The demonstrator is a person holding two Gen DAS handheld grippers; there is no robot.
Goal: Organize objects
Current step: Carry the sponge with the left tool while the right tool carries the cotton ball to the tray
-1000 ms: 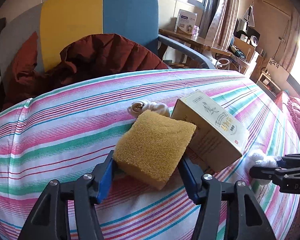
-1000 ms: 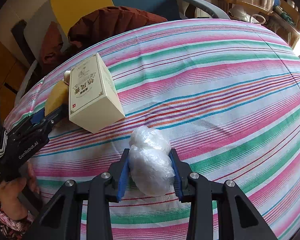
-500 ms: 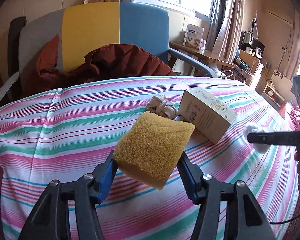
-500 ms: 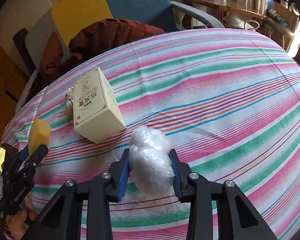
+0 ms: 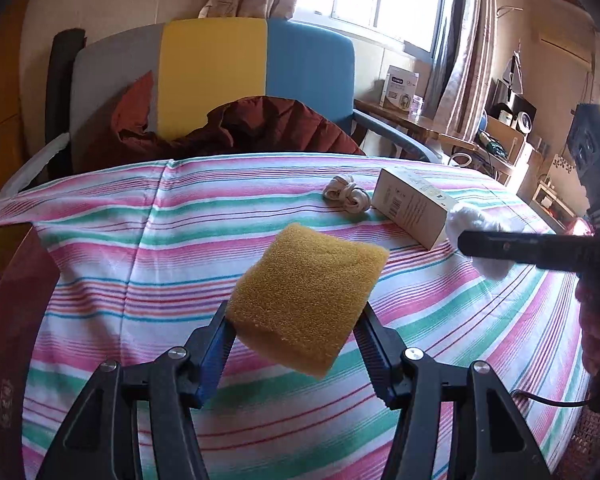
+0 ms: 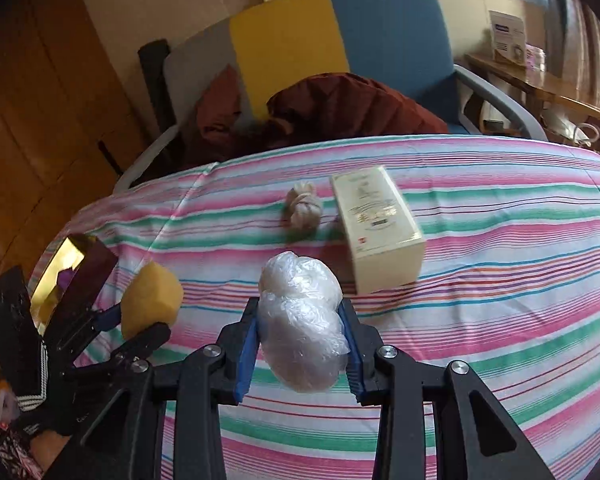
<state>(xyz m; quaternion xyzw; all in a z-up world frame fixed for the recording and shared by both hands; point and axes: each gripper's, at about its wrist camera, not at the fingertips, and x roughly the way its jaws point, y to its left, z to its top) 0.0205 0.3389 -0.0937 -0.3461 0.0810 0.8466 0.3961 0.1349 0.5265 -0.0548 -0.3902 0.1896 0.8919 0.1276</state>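
Observation:
My left gripper [image 5: 296, 320] is shut on a yellow sponge [image 5: 304, 300], which hangs tilted above the striped sheet [image 5: 172, 248]. In the right wrist view the same sponge [image 6: 150, 304] shows at the far left, beside a dark open box. My right gripper [image 6: 299, 312] is shut on a wad of clear plastic [image 6: 296, 284], held off the sheet. The left wrist view catches that wad [image 5: 472, 220] at its right edge. A cream carton [image 6: 376, 224] lies on the sheet further back, with a coiled white cord [image 6: 304, 206] just left of it.
A dark red box with a gold inside [image 6: 80, 268] sits open at the bed's left edge. Behind the bed stands a grey, yellow and blue chair [image 5: 216, 76] with a red-brown jacket [image 5: 252, 128] on it. A cluttered wooden desk [image 5: 416, 120] is at the back right.
Both grippers have swung left, away from the carton, each carrying its object. The sponge no longer overlaps the carton, and the dark red box has come into view at the left.

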